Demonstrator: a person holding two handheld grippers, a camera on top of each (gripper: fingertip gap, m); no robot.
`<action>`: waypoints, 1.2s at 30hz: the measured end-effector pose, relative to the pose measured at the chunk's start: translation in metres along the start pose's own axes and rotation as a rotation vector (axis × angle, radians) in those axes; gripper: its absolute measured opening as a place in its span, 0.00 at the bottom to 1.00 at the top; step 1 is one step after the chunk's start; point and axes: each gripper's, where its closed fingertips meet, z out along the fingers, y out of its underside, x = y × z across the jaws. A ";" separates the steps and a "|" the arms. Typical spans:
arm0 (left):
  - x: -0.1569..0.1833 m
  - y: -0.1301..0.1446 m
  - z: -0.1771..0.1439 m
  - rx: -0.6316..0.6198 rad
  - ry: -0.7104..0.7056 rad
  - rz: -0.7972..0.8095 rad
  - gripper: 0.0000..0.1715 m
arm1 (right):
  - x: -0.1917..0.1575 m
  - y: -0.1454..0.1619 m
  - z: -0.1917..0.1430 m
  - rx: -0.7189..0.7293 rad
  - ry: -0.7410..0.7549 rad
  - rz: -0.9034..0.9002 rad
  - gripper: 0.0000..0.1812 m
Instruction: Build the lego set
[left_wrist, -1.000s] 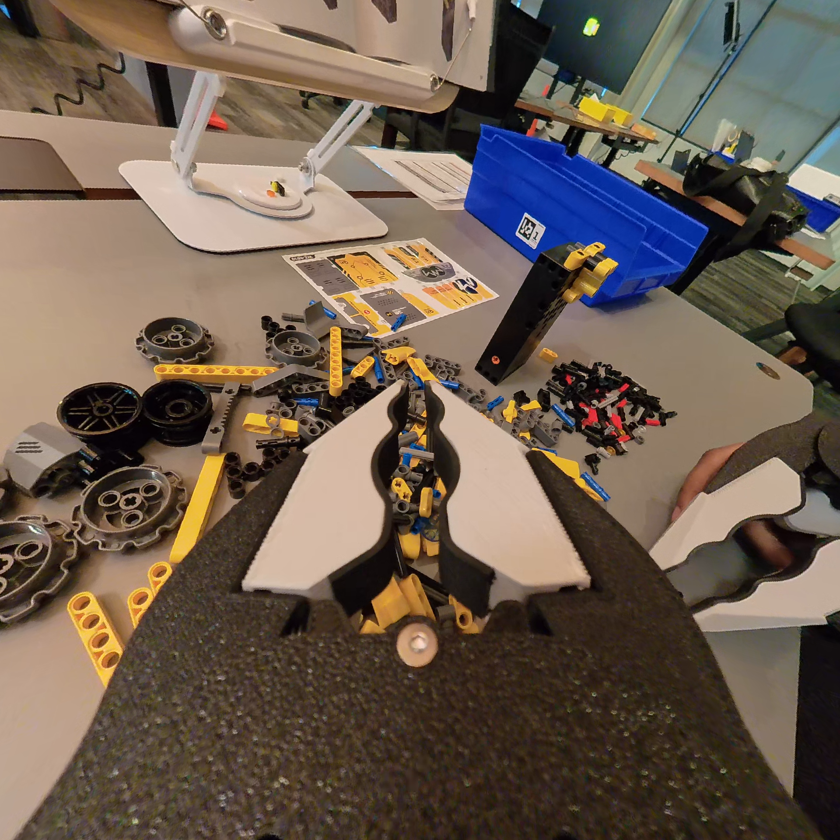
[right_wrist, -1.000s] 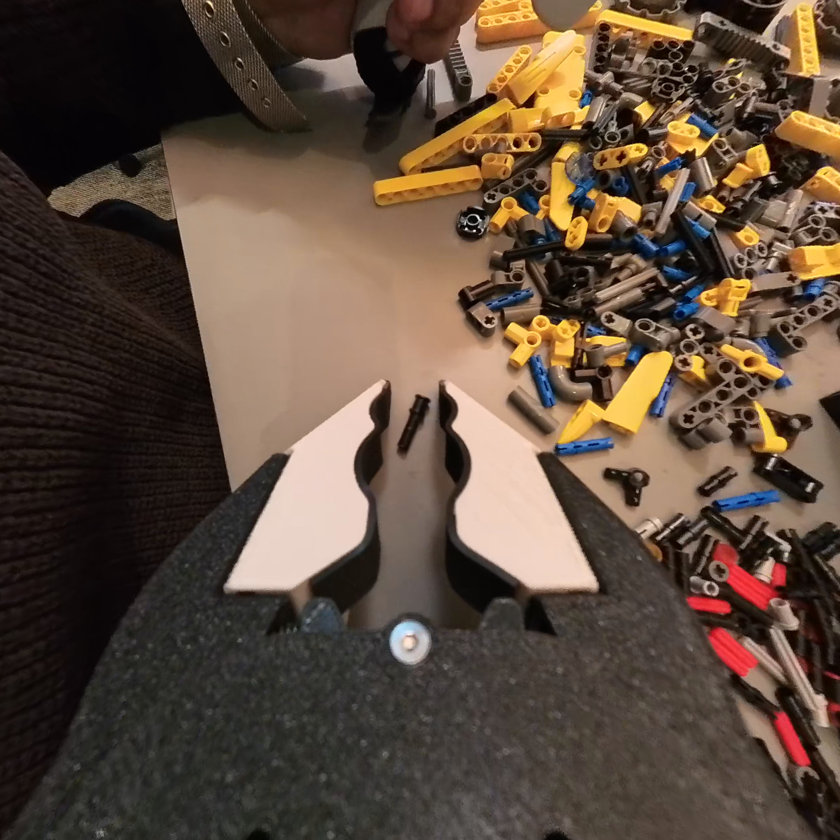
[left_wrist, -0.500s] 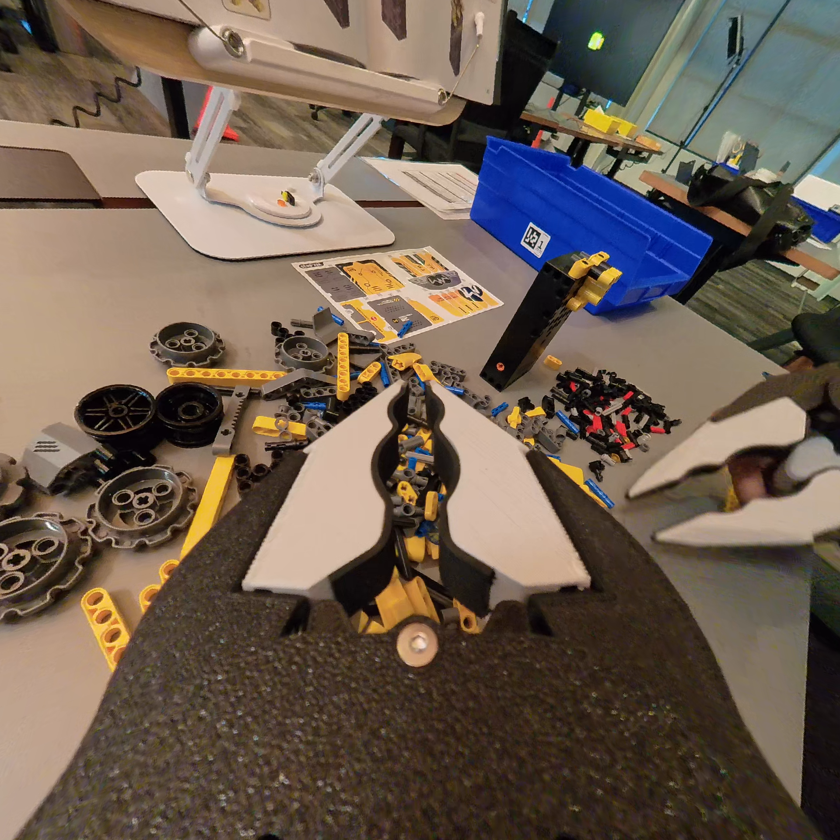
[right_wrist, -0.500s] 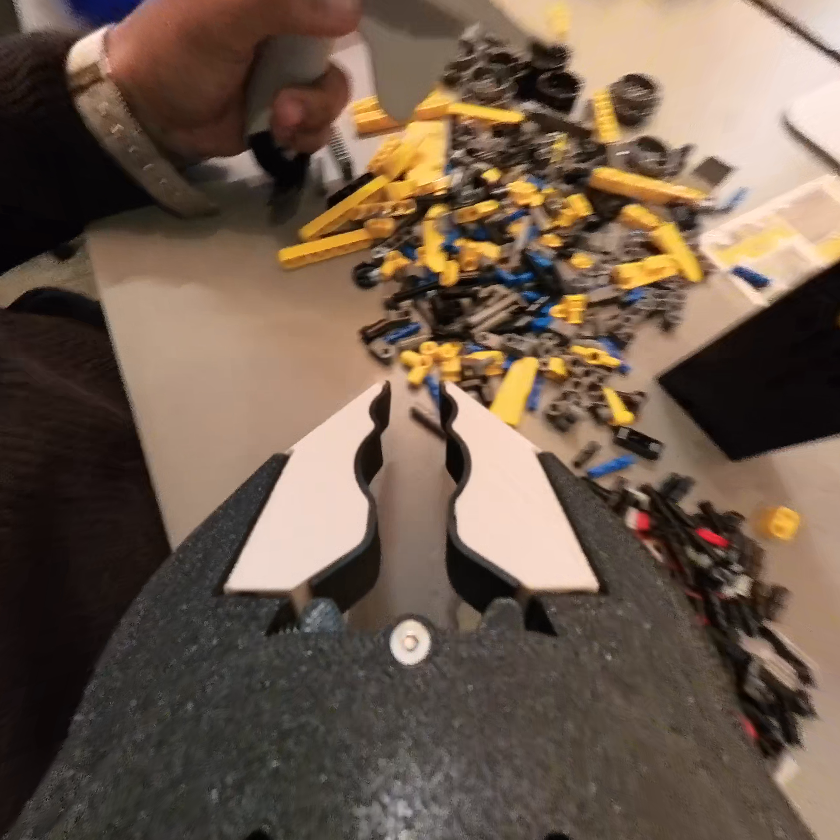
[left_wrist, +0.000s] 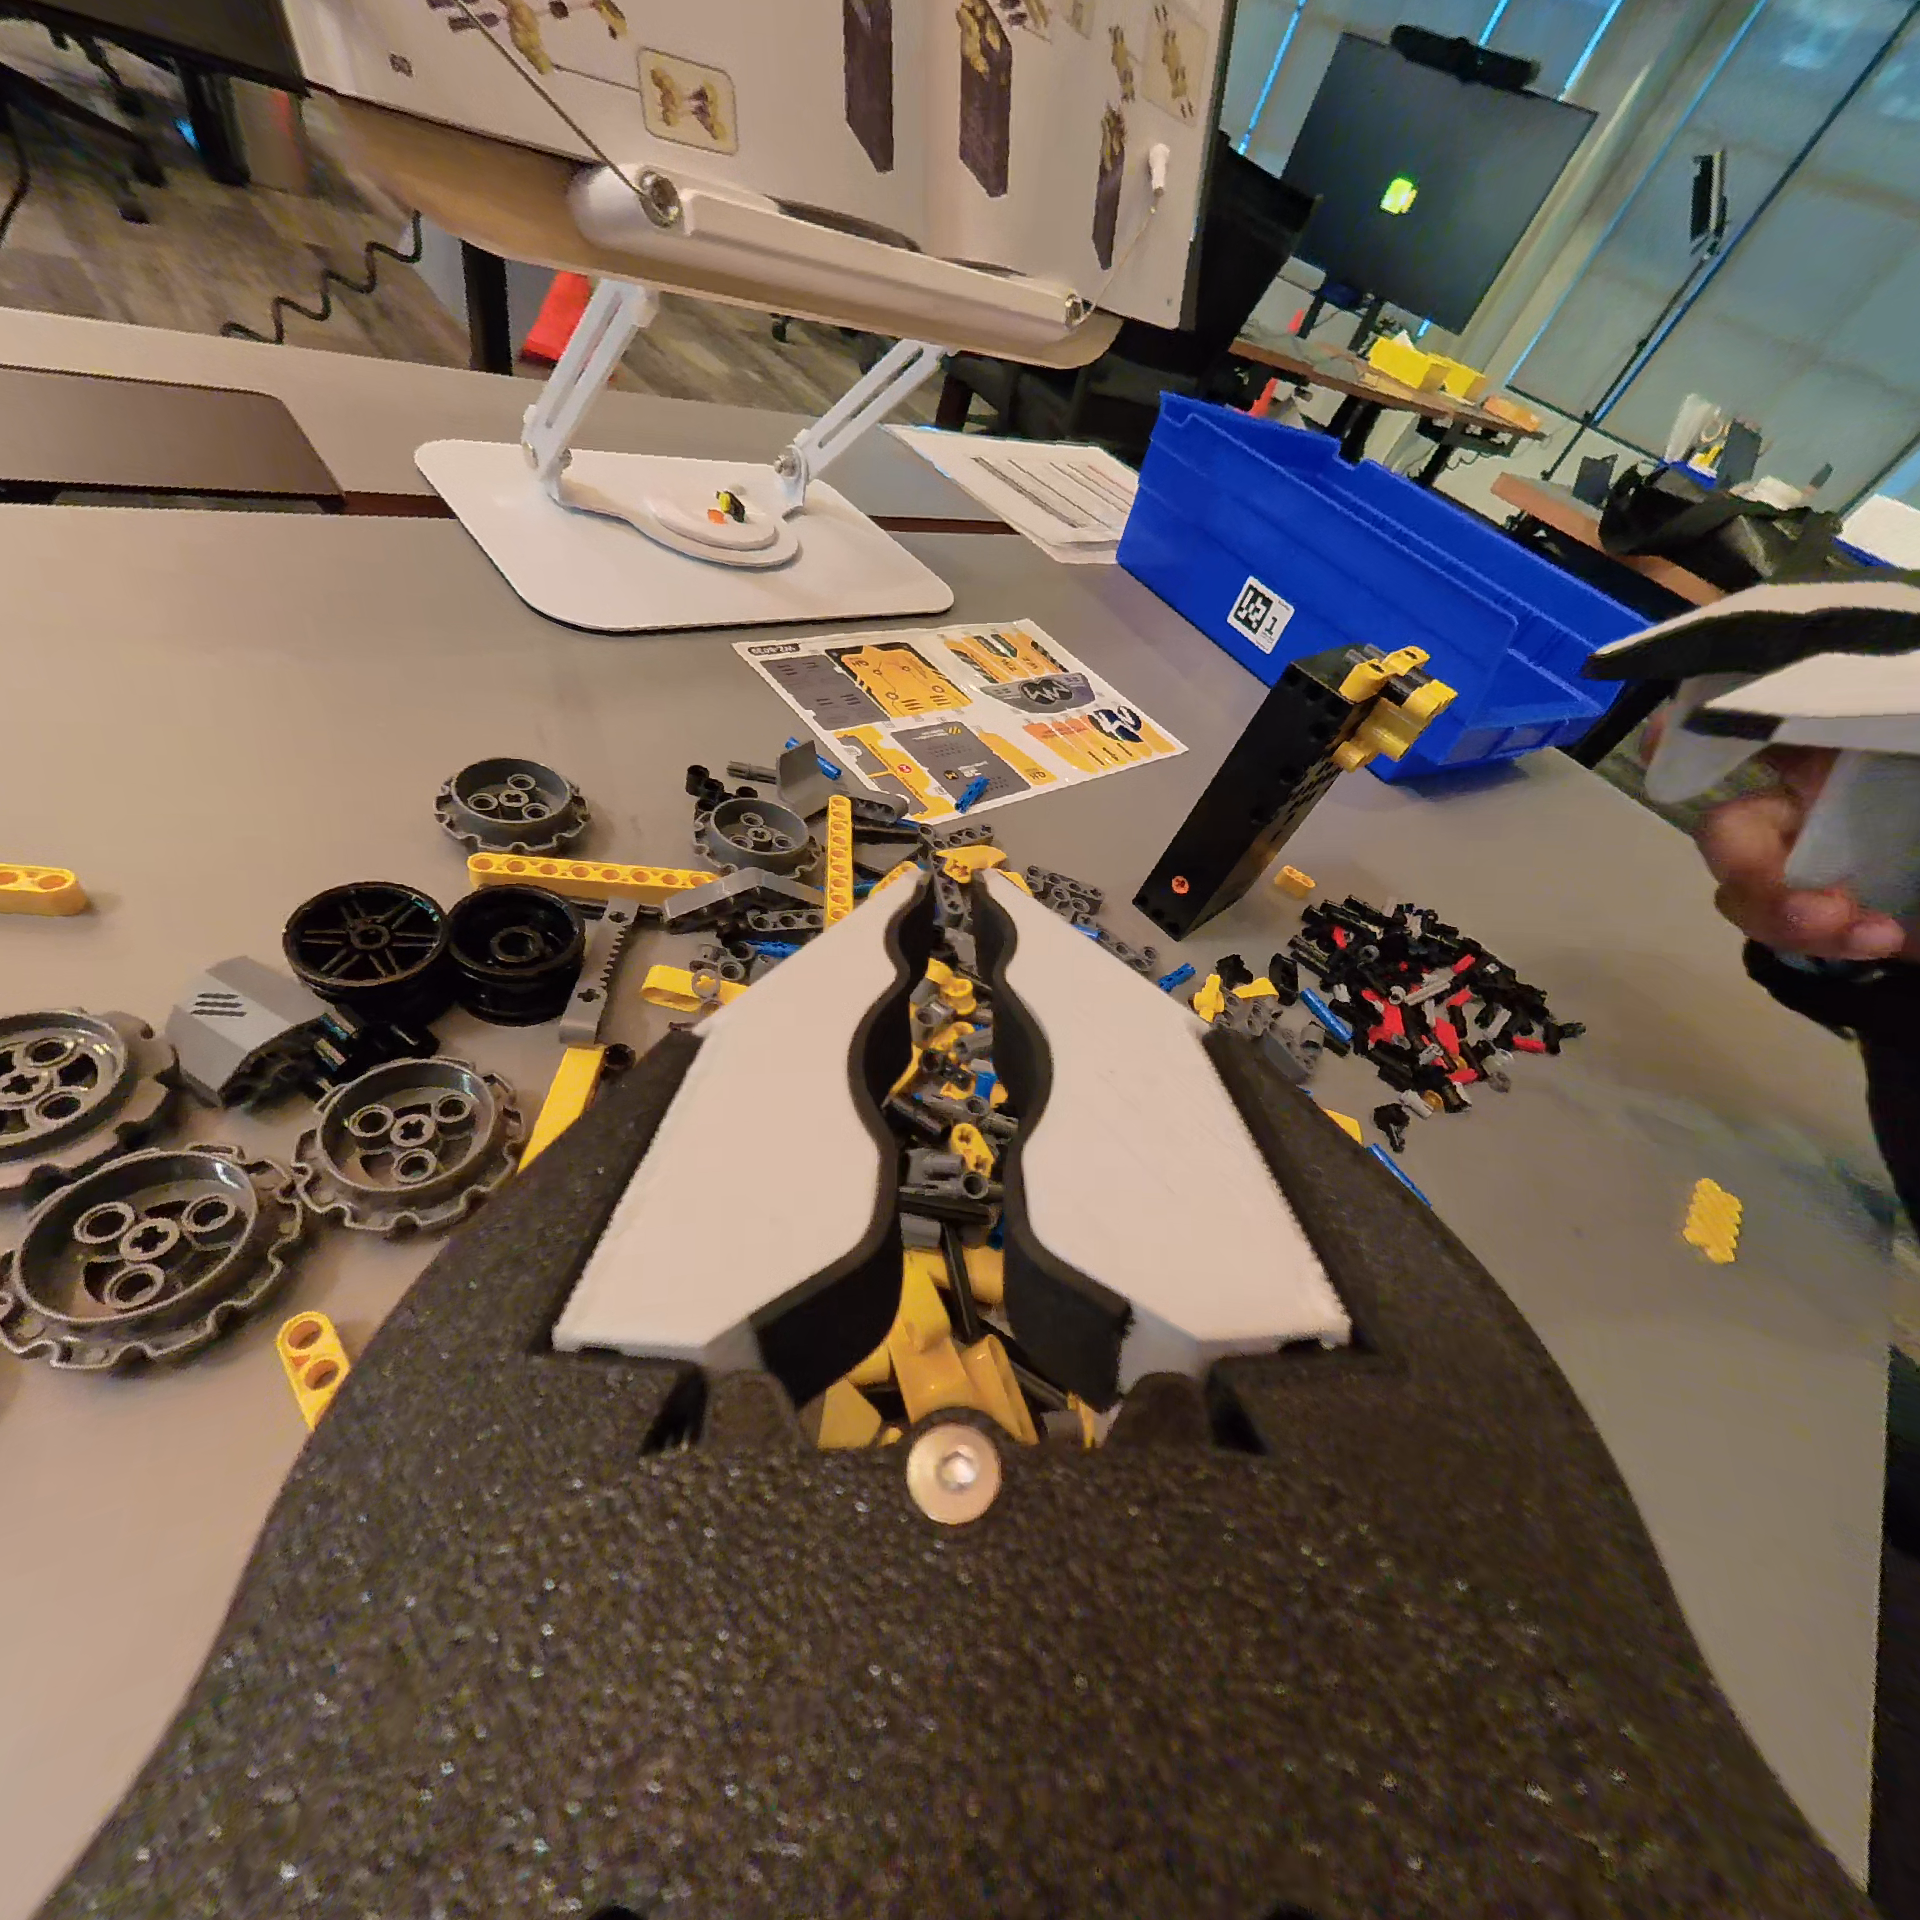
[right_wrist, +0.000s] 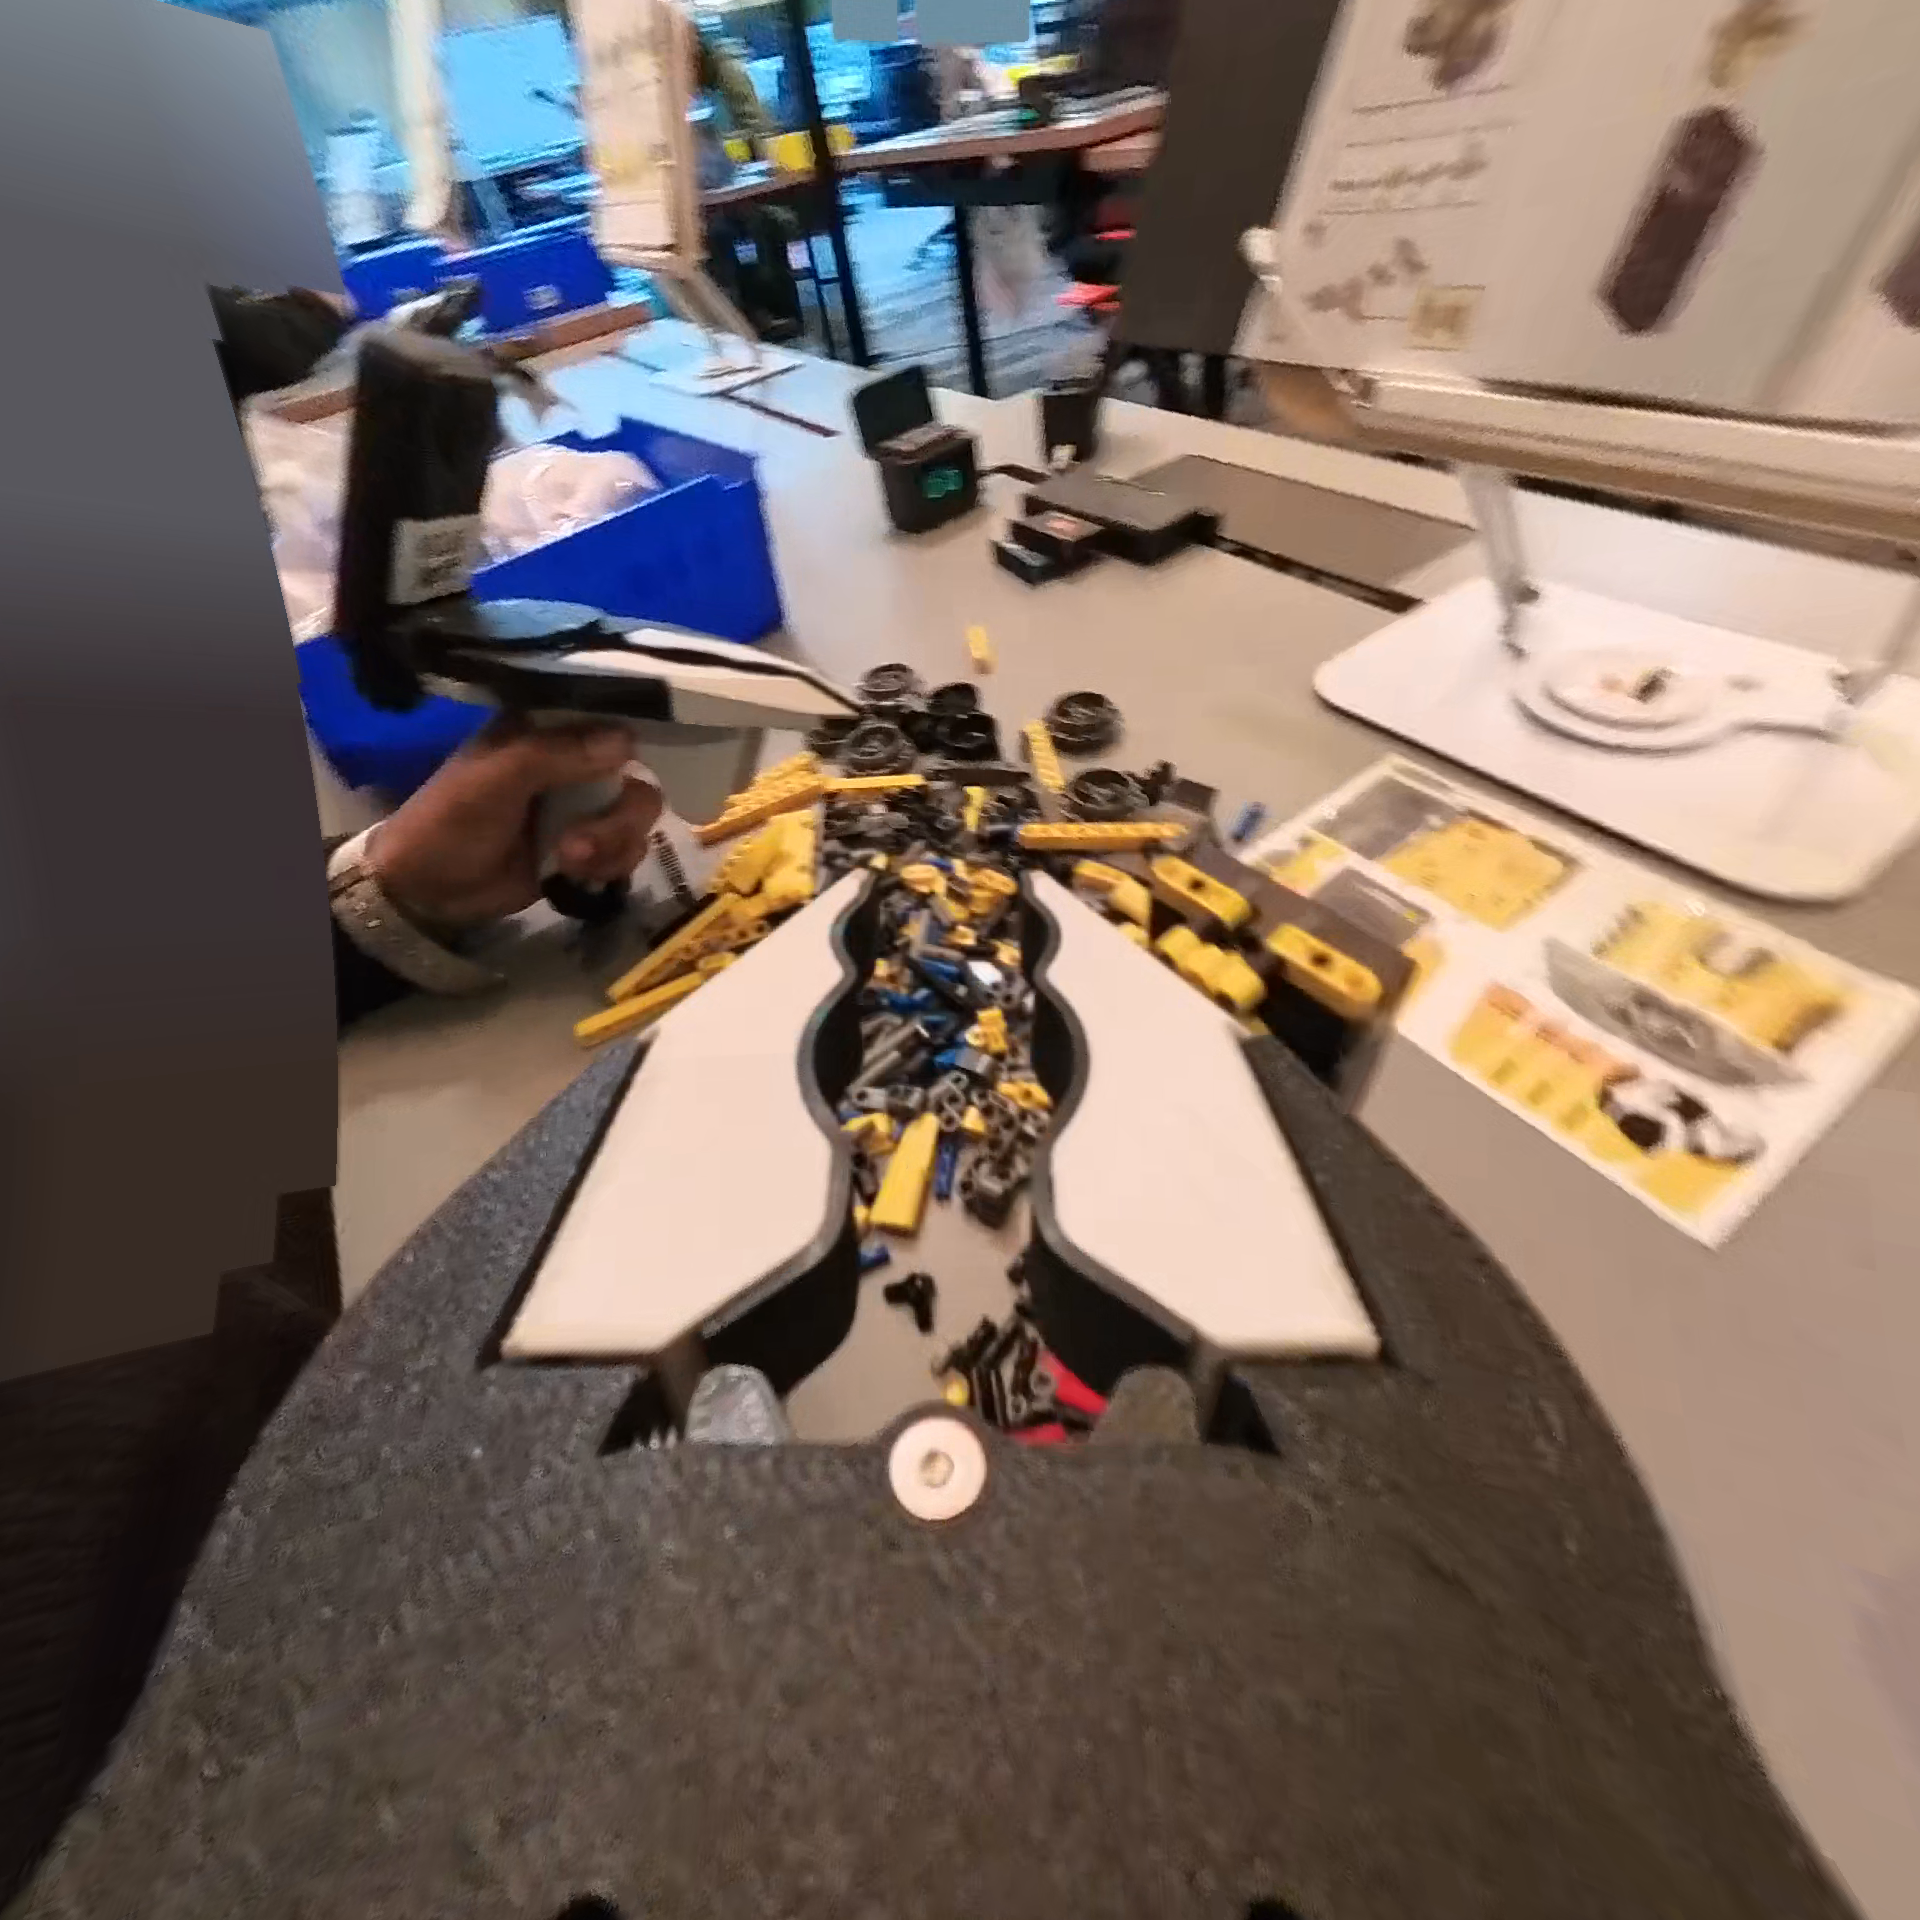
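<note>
My left gripper (left_wrist: 951, 883) hangs over a pile of yellow, grey, black and blue building pieces (left_wrist: 940, 1049). Its jaws stand a narrow gap apart with nothing between them. My right gripper (right_wrist: 945, 883) is open and empty above the same pile (right_wrist: 935, 1049), in a motion-blurred view. It also shows in the left wrist view (left_wrist: 1756, 665), raised at the right edge in a hand. A black block with yellow pieces on top (left_wrist: 1273, 790) leans beyond the pile. A heap of black and red pins (left_wrist: 1423, 997) lies right of the pile.
Black wheels (left_wrist: 364, 940) and grey toothed wheels (left_wrist: 145, 1252) lie to the left. A sticker sheet (left_wrist: 956, 707), a white stand (left_wrist: 675, 561) holding an open booklet, and a blue bin (left_wrist: 1351, 561) sit farther back. A small yellow piece (left_wrist: 1712, 1221) lies alone at right. Across from one pair of fingers to the other is roughly 15 cm.
My right gripper has lifted from a black pin at the table's near edge and swung up to face across the pile. My left gripper has risen slightly.
</note>
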 end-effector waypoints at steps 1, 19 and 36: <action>-0.001 0.000 0.000 0.002 -0.003 -0.001 0.03 | -0.001 -0.002 0.006 0.002 -0.014 -0.048 0.14; 0.004 0.000 0.000 0.002 -0.002 0.029 0.04 | 0.138 -0.012 -0.047 0.315 0.310 0.127 0.11; 0.003 0.003 0.001 -0.016 -0.087 0.174 0.04 | 0.133 -0.007 -0.039 0.296 0.313 0.097 0.09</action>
